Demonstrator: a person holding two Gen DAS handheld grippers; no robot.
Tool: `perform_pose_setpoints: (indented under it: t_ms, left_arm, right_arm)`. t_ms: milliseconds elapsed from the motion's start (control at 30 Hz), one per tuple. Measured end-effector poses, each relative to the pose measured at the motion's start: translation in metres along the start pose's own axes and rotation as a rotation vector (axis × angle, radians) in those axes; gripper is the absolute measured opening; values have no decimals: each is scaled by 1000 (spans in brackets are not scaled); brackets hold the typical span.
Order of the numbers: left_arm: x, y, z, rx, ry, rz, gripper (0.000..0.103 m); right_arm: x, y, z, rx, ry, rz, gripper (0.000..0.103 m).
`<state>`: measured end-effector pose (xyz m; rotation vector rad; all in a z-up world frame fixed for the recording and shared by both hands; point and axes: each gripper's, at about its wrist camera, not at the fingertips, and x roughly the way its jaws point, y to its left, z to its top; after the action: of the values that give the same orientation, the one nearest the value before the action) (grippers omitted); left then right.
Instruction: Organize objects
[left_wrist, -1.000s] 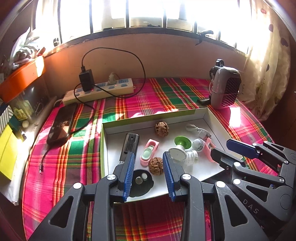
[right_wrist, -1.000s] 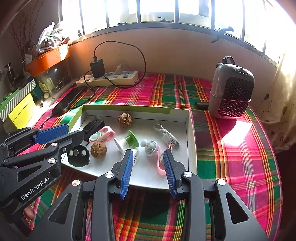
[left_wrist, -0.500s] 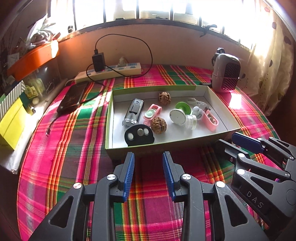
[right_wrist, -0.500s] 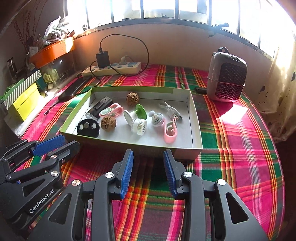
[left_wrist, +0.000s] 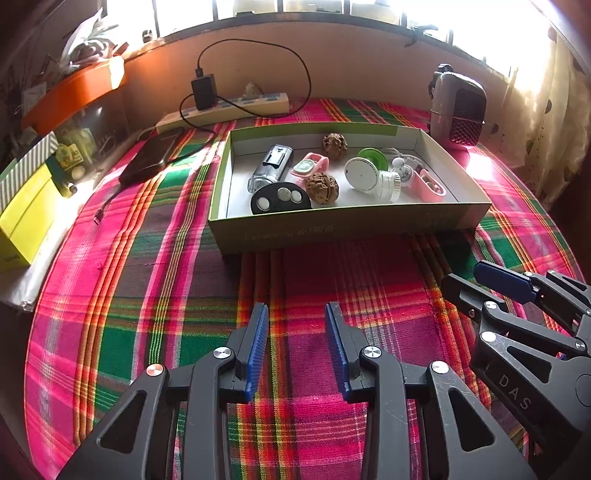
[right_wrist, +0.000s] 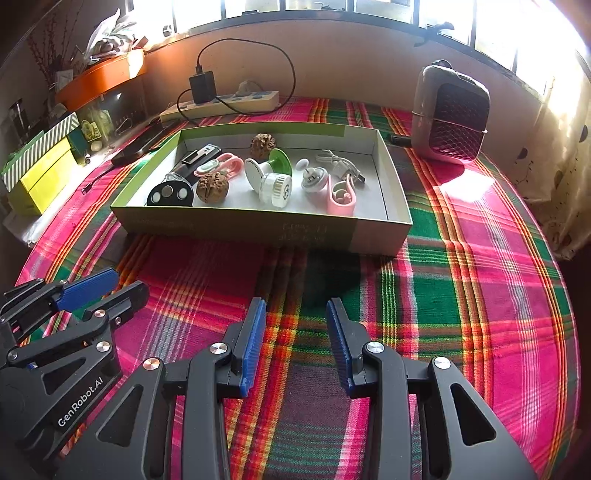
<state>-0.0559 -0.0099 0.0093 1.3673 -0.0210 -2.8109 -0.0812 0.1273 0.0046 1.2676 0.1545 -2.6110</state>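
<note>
Task is looking basically done, as far as the pics go: every small item is sitting inside the green box (left_wrist: 347, 230), which is resting on the plaid cloth (left_wrist: 155, 295) w/ nothing loose lying around it on the near side. Inside: black remote (left_wrist: 280, 197) at the front-left corner, a walnut (left_wrist: 322, 187) just beside it, second walnut (left_wrist: 334, 141) near the back wall, silver clip device (left_wrist: 271, 168), pink-green gadget (left_wrist: 309, 165), white-green spool thing (left_wrist: 369, 172), white cable (right_wrist: 341, 164) & pink clip (right_wrist: 341, 195) toward the right end. Left gripper (left_wrist: 296, 347) is hanging over bare cloth in front of the box, jaws standing apart, nothing between the pads; right gripper (right_wrist: 295, 345) is doing the same, spread & empty, both well clear of the box wall. Judging by that, nothing is left to place, though whether items need sorting within the box I can't tell. Power strip (left_wrist: 225, 107), phone (left_wrist: 151, 158) & heater (right_wrist: 448, 114) are sitting outside the box, prob. not part of the job. Vs. a sec ago: both grippers were reaching over the box w/ tips above the contents; now they're pulled back toward the near table edge, so the whole box is showing in both views. Contents aren't looking shifted; jaw spacing is looking unchanged.
</note>
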Motion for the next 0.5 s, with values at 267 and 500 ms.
perform_pose_setpoints:
  t_ms: [267, 500]
  left_arm:
    - [0, -1, -7, -8, -12, 6, 30]
    - [-1, -1, -10, -16, -24, 10, 30]
  right_arm:
    - [-2, -4, -9, 6, -8, -20, 47]
    - [-2, -6, -10, 8, -4, -27, 53]
